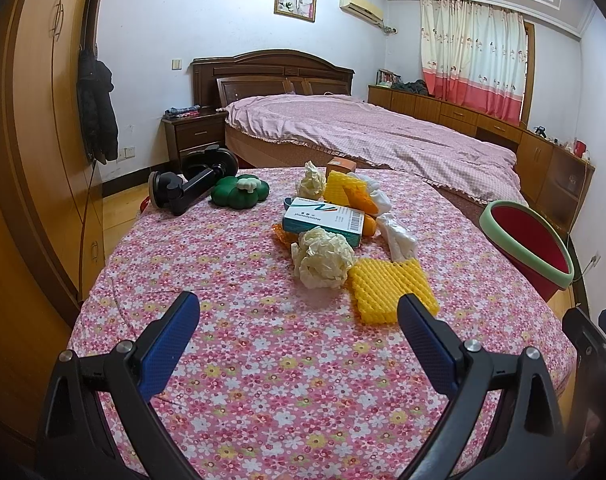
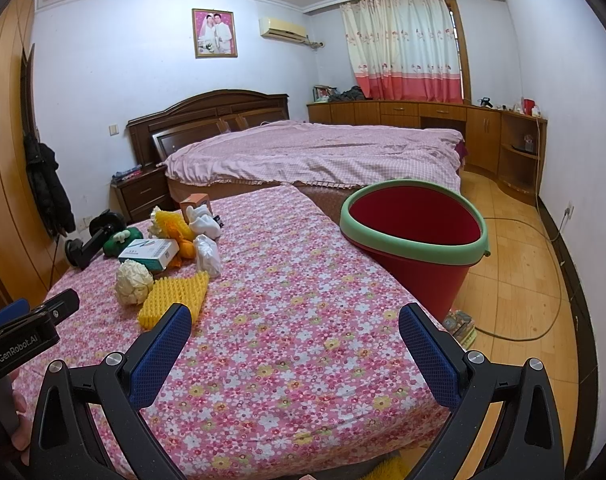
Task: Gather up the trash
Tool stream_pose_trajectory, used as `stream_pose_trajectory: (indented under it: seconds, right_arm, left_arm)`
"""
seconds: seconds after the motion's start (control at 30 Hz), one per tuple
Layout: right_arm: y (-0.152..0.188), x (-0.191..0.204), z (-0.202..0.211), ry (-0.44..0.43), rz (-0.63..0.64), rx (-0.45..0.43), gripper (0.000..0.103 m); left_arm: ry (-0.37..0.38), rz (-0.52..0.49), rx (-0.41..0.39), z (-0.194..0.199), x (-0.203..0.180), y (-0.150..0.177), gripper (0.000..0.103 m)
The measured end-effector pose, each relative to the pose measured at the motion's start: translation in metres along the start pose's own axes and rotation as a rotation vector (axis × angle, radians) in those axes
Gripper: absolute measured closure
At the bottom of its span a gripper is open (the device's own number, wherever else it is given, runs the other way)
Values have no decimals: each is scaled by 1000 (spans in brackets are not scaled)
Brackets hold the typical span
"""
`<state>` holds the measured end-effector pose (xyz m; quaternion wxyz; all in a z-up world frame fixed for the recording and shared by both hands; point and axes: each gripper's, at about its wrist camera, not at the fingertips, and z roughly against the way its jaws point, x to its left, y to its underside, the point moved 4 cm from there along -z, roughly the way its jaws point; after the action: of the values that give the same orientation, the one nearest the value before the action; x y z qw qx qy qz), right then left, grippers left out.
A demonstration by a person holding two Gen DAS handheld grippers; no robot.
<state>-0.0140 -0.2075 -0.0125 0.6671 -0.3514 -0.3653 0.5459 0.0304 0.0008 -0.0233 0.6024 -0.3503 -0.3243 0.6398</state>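
Note:
Trash lies on the floral table [image 1: 263, 360]: a cream crumpled paper ball [image 1: 323, 258], a yellow foam net [image 1: 391, 288], a teal-and-white box [image 1: 323, 220], white tissue [image 1: 399, 238], more yellow netting [image 1: 343, 188], and another paper ball [image 1: 313, 180]. My left gripper [image 1: 299, 320] is open and empty, just short of the near paper ball. My right gripper [image 2: 295, 332] is open and empty over the table [image 2: 287, 312], with the foam net [image 2: 175, 296] and paper ball [image 2: 133, 282] to its left. A red bucket with green rim [image 2: 415, 232] stands off the table's right edge.
A black suction mount [image 1: 187, 188] and a green flower-shaped object [image 1: 241, 192] sit at the table's far left. A small orange box [image 1: 341, 166] is at the back. A bed [image 2: 315, 152] lies beyond the table. A cable [image 2: 543, 280] runs on the wood floor at right.

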Motion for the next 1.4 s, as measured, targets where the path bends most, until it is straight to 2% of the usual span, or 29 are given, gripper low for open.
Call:
stream_pose_trajectory:
  seconds: [1.4]
  right_arm:
    - [2,-1,-2,-2,-8,4,0]
  left_arm:
    - [-5,4,10,-4,5,2,5]
